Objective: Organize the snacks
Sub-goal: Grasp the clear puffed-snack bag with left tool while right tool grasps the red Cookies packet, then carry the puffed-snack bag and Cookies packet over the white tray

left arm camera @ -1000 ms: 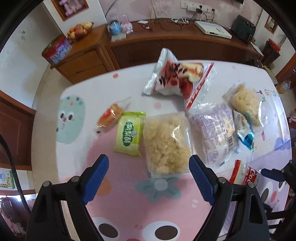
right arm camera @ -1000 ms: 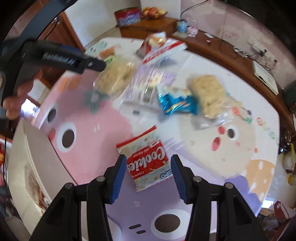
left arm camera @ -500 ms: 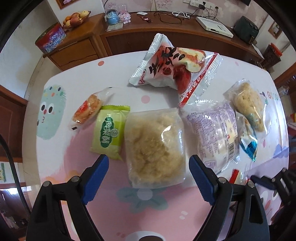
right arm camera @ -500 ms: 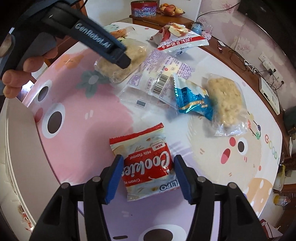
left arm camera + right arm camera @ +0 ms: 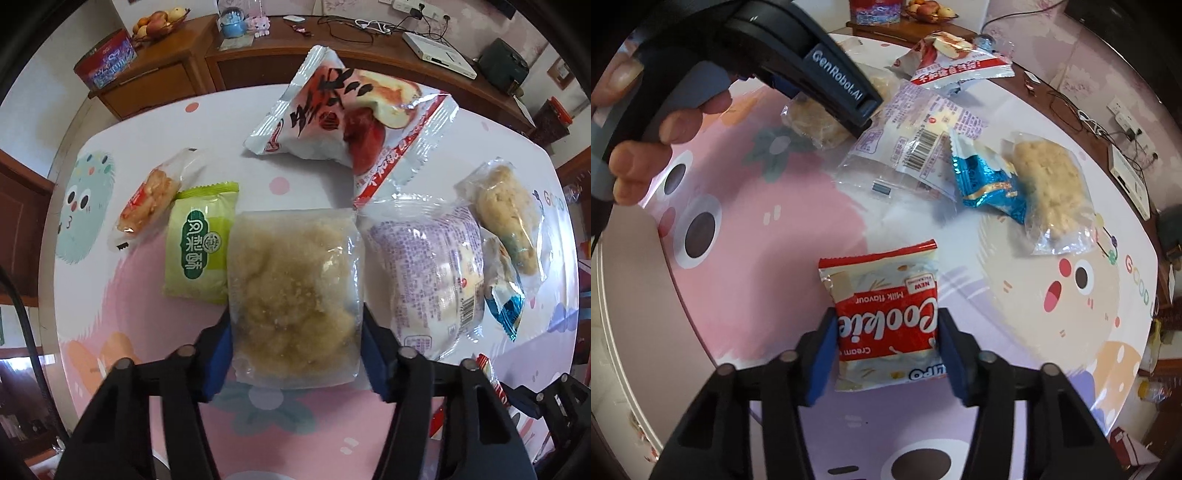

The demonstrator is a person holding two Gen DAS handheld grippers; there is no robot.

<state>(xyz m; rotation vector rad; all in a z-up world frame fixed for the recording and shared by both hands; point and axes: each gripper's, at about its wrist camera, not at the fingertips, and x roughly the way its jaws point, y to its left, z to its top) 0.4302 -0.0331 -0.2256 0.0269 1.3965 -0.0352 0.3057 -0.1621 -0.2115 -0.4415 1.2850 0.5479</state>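
Left wrist view shows your left gripper (image 5: 295, 347) pointing straight down, its jaws just closed in so the blue pads touch both sides of the clear bag of crumbly snack (image 5: 295, 291), which lies flat on the desk (image 5: 221, 129). Just left of that bag lies the green packet (image 5: 199, 240), and beyond it the small orange-filled wrapper (image 5: 151, 201). To its right sits the purple-printed bag (image 5: 424, 266), and behind them the big red and white bag (image 5: 347, 125).

Right wrist view shows your right gripper (image 5: 886, 339) with its jaws also just narrowed, pads pressing the sides of the red cookie packet (image 5: 886, 317) on the desk. Farther back lie the blue foil packet (image 5: 990, 181) and a clear bag of pale cake (image 5: 1052, 184) just beside it.
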